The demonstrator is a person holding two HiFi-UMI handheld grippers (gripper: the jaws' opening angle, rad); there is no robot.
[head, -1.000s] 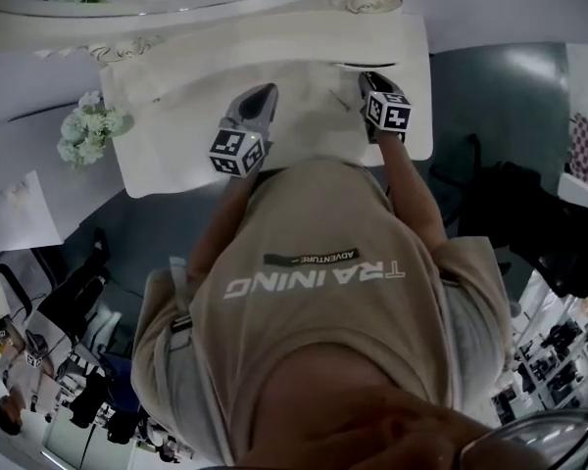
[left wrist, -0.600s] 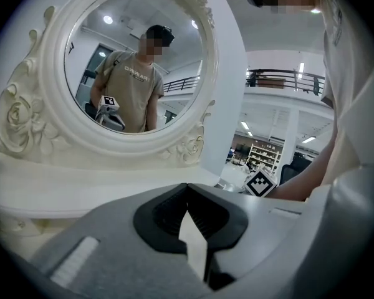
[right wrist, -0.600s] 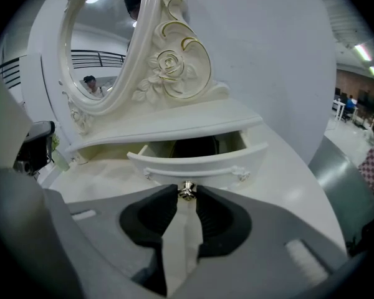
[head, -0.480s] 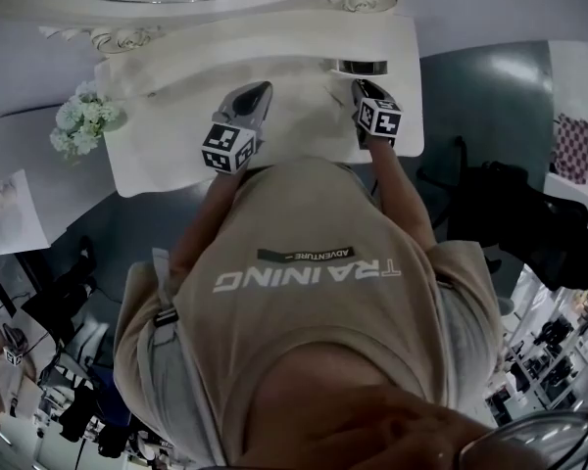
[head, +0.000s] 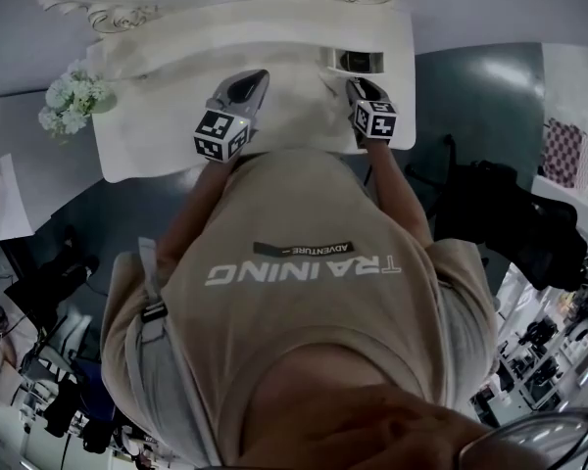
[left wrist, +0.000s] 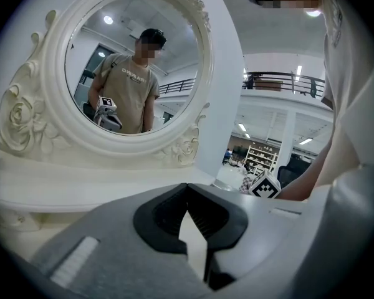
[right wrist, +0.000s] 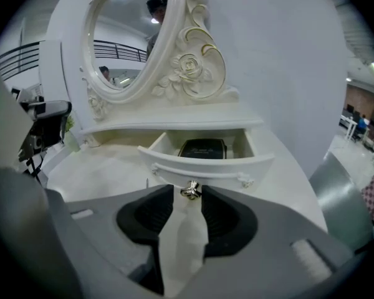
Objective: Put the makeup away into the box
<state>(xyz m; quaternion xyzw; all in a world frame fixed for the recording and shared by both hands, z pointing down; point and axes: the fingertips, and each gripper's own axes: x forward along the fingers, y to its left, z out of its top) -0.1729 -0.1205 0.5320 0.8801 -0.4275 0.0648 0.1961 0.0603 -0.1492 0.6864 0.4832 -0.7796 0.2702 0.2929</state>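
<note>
right gripper (right wrist: 187, 199) has slid toward the front edge of the table (right wrist: 106, 167), jaws just opening to free the knob (right wrist: 190, 190) between them. makeup case (right wrist: 202, 148) lies in the open drawer (right wrist: 206, 167), likely closed next. left gripper (left wrist: 188, 189) idles closed, empty.

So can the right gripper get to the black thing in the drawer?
Probably yes. The drawer stands open and the black case lies uncovered. The right gripper has just been opening its jaws, with only the knob between them; it must clear the drawer front.
</note>
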